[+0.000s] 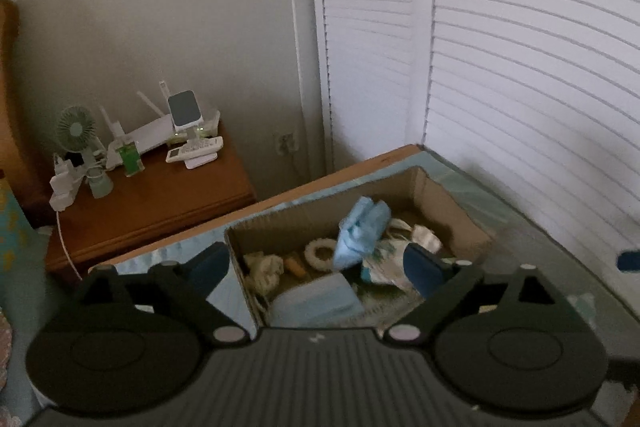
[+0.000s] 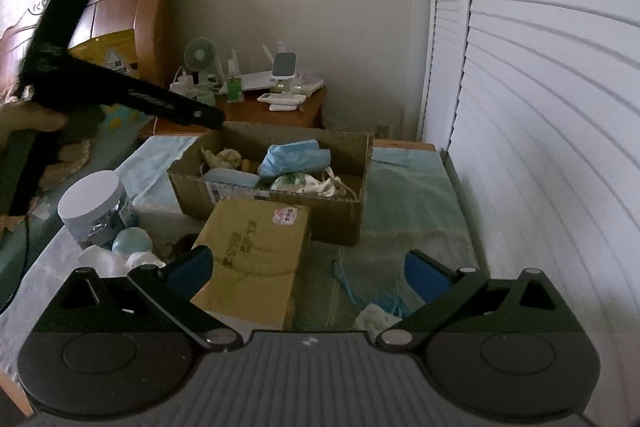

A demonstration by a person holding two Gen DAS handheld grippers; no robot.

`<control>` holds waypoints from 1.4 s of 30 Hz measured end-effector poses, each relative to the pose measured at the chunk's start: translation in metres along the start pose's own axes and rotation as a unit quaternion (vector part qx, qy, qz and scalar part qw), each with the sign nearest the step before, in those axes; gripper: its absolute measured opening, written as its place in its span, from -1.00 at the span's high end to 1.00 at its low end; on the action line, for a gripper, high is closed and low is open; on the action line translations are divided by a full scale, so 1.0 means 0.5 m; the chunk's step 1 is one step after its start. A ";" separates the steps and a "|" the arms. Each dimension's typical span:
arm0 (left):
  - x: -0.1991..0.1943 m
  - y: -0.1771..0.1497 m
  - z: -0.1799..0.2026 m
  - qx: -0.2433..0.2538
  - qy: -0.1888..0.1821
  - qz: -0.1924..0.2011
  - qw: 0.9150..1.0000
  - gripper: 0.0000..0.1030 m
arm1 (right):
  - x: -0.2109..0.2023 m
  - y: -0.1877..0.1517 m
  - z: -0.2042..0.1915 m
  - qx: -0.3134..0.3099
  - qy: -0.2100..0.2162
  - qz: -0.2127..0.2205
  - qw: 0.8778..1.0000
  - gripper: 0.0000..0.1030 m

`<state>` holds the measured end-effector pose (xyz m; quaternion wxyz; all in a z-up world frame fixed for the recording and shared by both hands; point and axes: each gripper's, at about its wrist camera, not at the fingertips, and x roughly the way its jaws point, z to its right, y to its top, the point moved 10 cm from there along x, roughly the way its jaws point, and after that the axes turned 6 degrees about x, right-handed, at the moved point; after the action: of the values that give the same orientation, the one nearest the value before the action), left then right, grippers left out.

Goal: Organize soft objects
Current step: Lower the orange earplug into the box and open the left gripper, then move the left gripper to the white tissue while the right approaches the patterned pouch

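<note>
An open cardboard box (image 1: 460,215) holds several soft things: a light blue cloth (image 1: 360,227), a white ring (image 1: 320,254), a cream knitted piece (image 1: 264,267) and a blue pad (image 1: 316,297). My left gripper (image 1: 318,269) is open and empty just above the box's near end. The box also shows in the right wrist view (image 2: 336,223), with the blue cloth (image 2: 294,155) on top. My right gripper (image 2: 308,269) is open and empty, well short of the box. A white soft piece with blue strings (image 2: 376,315) lies on the cover by its right finger.
A closed yellow-brown carton (image 2: 256,259) stands in front of the box. A white-lidded jar (image 2: 94,205), a pale blue ball (image 2: 132,241) and white soft items (image 2: 104,261) lie at the left. A wooden nightstand (image 1: 160,195) carries a fan and router. Louvred doors (image 1: 540,67) close the right side.
</note>
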<state>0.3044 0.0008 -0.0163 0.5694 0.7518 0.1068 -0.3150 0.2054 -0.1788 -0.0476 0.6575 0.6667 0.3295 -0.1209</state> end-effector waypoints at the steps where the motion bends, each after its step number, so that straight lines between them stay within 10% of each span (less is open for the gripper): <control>1: -0.016 -0.008 0.006 0.000 0.000 0.002 1.000 -0.82 | -0.005 -0.003 0.001 -0.001 -0.001 0.001 1.000 -1.00; 16: -0.143 -0.181 0.068 -0.031 0.029 0.020 0.999 -0.89 | -0.019 -0.095 0.059 0.011 -0.052 -0.025 0.998 -1.00; 33: -0.090 -0.281 0.087 -0.042 0.104 -0.002 0.994 -0.79 | 0.017 -0.165 0.087 0.018 -0.069 -0.068 0.995 -1.00; 42: -0.063 -0.305 0.084 -0.053 0.111 -0.029 0.992 -0.22 | 0.029 -0.171 0.088 0.023 -0.057 -0.076 0.995 -1.00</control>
<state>0.1857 0.0184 -0.1244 0.5841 0.7472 0.2073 -0.2400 0.1771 -0.2237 -0.1290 0.6486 0.6466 0.3385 -0.2160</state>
